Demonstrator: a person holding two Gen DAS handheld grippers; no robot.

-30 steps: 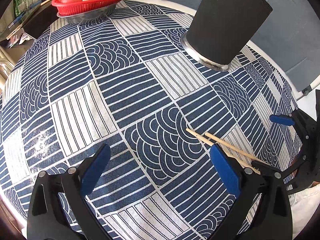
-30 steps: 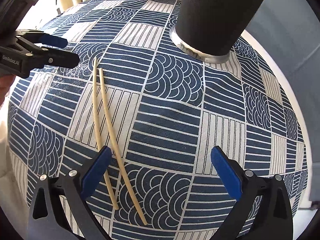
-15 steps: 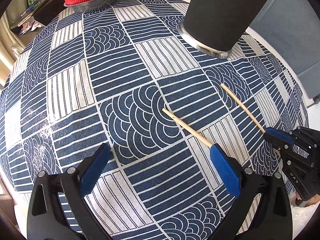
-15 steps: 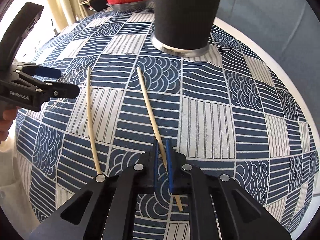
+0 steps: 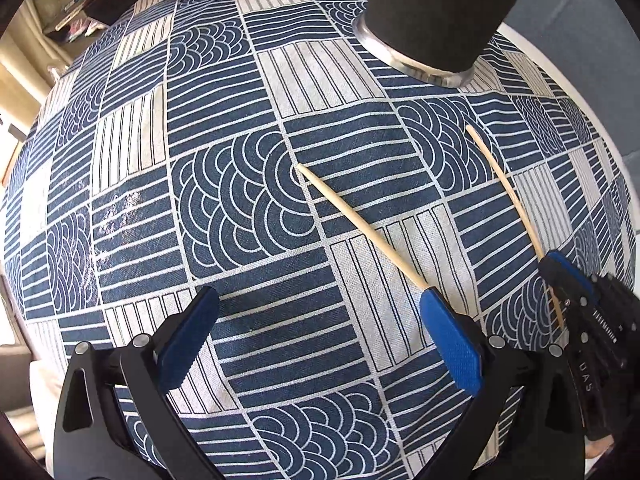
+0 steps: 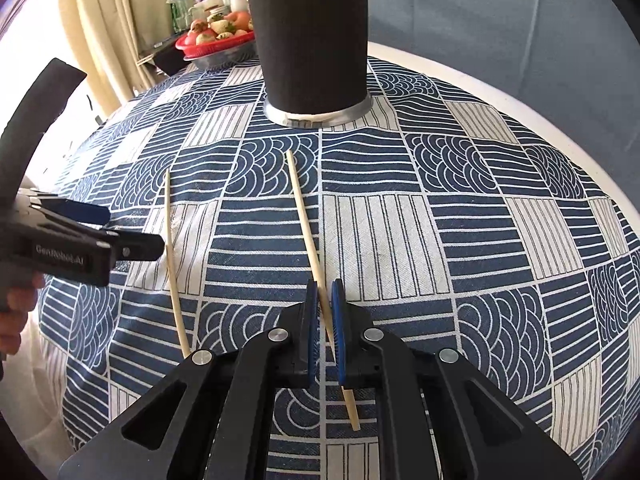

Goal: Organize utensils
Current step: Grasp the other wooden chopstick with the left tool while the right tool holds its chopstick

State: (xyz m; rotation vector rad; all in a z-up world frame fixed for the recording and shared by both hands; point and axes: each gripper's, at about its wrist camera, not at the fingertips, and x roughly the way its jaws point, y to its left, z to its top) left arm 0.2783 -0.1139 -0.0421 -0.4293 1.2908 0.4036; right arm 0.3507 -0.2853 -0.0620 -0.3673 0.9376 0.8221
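Two wooden chopsticks lie apart on the blue-and-white patterned tablecloth (image 6: 400, 240), both pointing roughly toward the black cylindrical holder (image 6: 314, 36). First chopstick (image 6: 308, 236): pinched near its thicker end between the blue pads of the right gripper (image 6: 325, 320), whose jaws are pressed together on it; its tip stops just short of the holder's metal base. Second chopstick (image 6: 173, 256): flat on the cloth, to the left in the right wrist view, free of any grip. Left gripper (image 5: 320, 340): jaws spread wide above the cloth, its right pad directly over the near end of the second chopstick. Holder: upright near the table's far edge. Red basket of fruit (image 6: 216, 42): beyond the holder, well apart from the chopsticks.
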